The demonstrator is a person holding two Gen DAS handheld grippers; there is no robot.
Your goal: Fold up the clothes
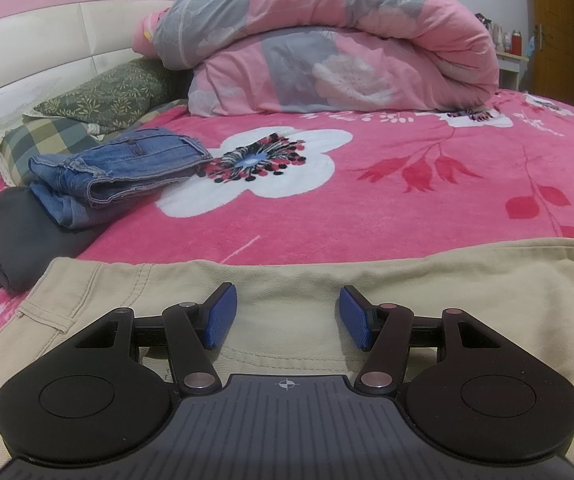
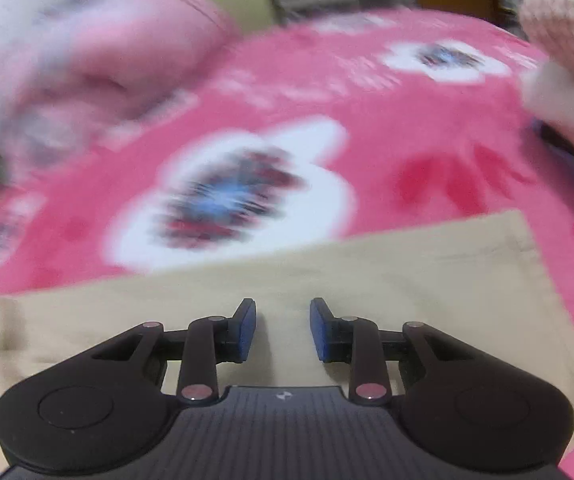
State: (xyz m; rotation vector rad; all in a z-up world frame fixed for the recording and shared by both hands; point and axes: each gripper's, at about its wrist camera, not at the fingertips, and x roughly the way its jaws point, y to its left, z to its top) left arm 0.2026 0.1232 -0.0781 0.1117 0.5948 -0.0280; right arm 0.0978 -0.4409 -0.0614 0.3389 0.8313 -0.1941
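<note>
Khaki trousers lie flat on the pink flowered bed cover, across the near part of the left wrist view. My left gripper hovers just over their waist area, open, with nothing between its blue pads. In the blurred right wrist view, the same khaki cloth fills the foreground, with a straight hem at the right. My right gripper sits over it, open with a narrower gap and only flat fabric showing below the gap.
Folded blue jeans rest on a folded dark grey garment at the left. Behind them are pillows and a rolled pink-and-grey duvet. A cream knitted sleeve shows at the top right.
</note>
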